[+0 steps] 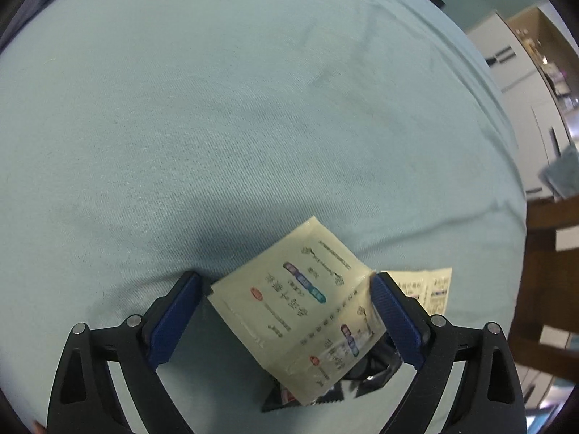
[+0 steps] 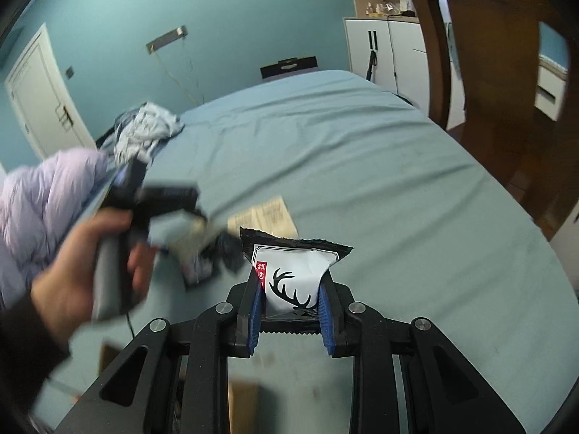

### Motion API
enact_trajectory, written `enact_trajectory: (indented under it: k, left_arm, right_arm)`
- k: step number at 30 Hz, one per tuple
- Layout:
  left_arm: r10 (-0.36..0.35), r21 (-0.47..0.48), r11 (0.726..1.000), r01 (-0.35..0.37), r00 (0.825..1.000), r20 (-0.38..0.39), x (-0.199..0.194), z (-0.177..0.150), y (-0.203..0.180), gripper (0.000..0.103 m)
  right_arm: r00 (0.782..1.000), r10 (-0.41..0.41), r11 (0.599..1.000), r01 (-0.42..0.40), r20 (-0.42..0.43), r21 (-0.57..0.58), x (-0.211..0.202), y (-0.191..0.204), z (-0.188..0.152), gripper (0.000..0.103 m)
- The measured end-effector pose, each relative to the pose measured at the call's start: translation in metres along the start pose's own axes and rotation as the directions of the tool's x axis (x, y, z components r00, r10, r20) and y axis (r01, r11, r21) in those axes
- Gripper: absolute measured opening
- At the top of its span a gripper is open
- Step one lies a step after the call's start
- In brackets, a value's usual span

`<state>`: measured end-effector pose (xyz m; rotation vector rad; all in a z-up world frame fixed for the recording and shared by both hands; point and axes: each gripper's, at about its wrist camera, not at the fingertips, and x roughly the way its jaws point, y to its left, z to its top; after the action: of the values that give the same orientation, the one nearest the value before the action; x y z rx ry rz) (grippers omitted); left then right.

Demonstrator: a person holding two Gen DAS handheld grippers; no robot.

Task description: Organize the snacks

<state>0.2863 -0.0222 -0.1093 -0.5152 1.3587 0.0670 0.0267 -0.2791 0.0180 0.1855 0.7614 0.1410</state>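
Observation:
In the left wrist view my left gripper (image 1: pixel 286 289) is open wide around a beige snack sachet (image 1: pixel 289 303) with printed text, which lies on the blue-green bedsheet (image 1: pixel 217 126). A dark packet (image 1: pixel 372 365) lies partly under the sachet, and another beige sachet (image 1: pixel 430 289) lies beyond the right finger. In the right wrist view my right gripper (image 2: pixel 291 289) is shut on a white and black snack packet (image 2: pixel 289 275) with an antler print, held above the bed. The left gripper (image 2: pixel 163 202) shows there blurred, over the snack pile (image 2: pixel 267 217).
A lilac puffer jacket (image 2: pixel 43 195) and crumpled clothes (image 2: pixel 144 126) lie at the bed's left. A wooden chair (image 2: pixel 488 72) stands at the right, white cabinets (image 2: pixel 383 50) behind. A brown cardboard box (image 2: pixel 242 401) sits below my right gripper.

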Motion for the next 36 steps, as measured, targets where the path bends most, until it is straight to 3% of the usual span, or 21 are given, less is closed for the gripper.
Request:
enact_trajectory:
  k: [4, 6, 7, 9, 10, 11, 12, 17, 21, 29, 36]
  left_arm:
    - [0.030, 0.025, 0.999, -0.031, 0.999, 0.011, 0.000, -0.003, -0.007, 0.090]
    - [0.062, 0.024, 0.998, -0.064, 0.997, 0.048, -0.009, -0.010, -0.003, 0.058]
    - [0.062, 0.017, 0.998, -0.063, 0.996, 0.063, -0.013, -0.013, -0.001, 0.049]
    - [0.036, 0.016, 0.999, -0.037, 0.996, 0.082, -0.024, -0.021, 0.003, 0.020]
    - [0.023, 0.026, 0.999, -0.026, 0.995, 0.094, -0.032, -0.025, 0.004, 0.016]
    - [0.020, 0.049, 0.998, -0.025, 0.995, 0.102, -0.041, -0.027, 0.004, 0.003]
    - [0.022, 0.077, 0.997, -0.030, 0.994, 0.109, -0.048, -0.032, 0.002, 0.000]
    - [0.016, 0.253, 0.966, -0.061, 0.984, 0.176, -0.102, -0.060, 0.002, 0.000]
    - [-0.020, 0.333, 0.942, -0.042, 0.983, 0.181, -0.135, -0.090, 0.016, 0.000]
    - [-0.148, 0.410, 0.909, 0.076, 0.978, 0.145, -0.175, -0.149, 0.057, 0.000]
    - [-0.283, 0.563, 0.818, 0.115, 0.934, 0.221, -0.238, -0.199, 0.063, 0.000]
  right_arm:
    - [1.000, -0.004, 1.000, 0.004, 0.002, -0.001, -0.046, -0.010, -0.037, 0.024]
    - [1.000, -0.018, 1.000, 0.018, 0.013, 0.004, -0.064, -0.015, -0.051, 0.024]
    - [0.999, -0.028, 1.000, 0.028, 0.017, 0.008, -0.070, -0.015, -0.055, 0.024]
    - [0.998, -0.044, 0.999, 0.044, 0.040, 0.007, -0.080, -0.011, -0.054, 0.024]
    - [0.998, -0.044, 0.999, 0.044, 0.040, 0.007, -0.080, -0.011, -0.054, 0.024]
    - [0.998, -0.049, 0.999, 0.049, 0.048, 0.004, -0.079, -0.008, -0.052, 0.024]
    - [0.998, -0.049, 0.999, 0.049, 0.046, 0.002, -0.075, -0.004, -0.050, 0.024]
    - [0.998, -0.059, 0.998, 0.060, 0.016, -0.025, -0.062, 0.006, -0.050, 0.025]
    - [0.998, -0.056, 0.998, 0.057, 0.028, -0.025, -0.065, 0.008, -0.046, 0.024]
    - [0.995, -0.087, 0.993, 0.090, 0.040, -0.076, -0.066, 0.021, -0.055, 0.024]
    - [0.994, -0.107, 0.990, 0.108, 0.011, -0.089, -0.056, 0.025, -0.048, 0.024]
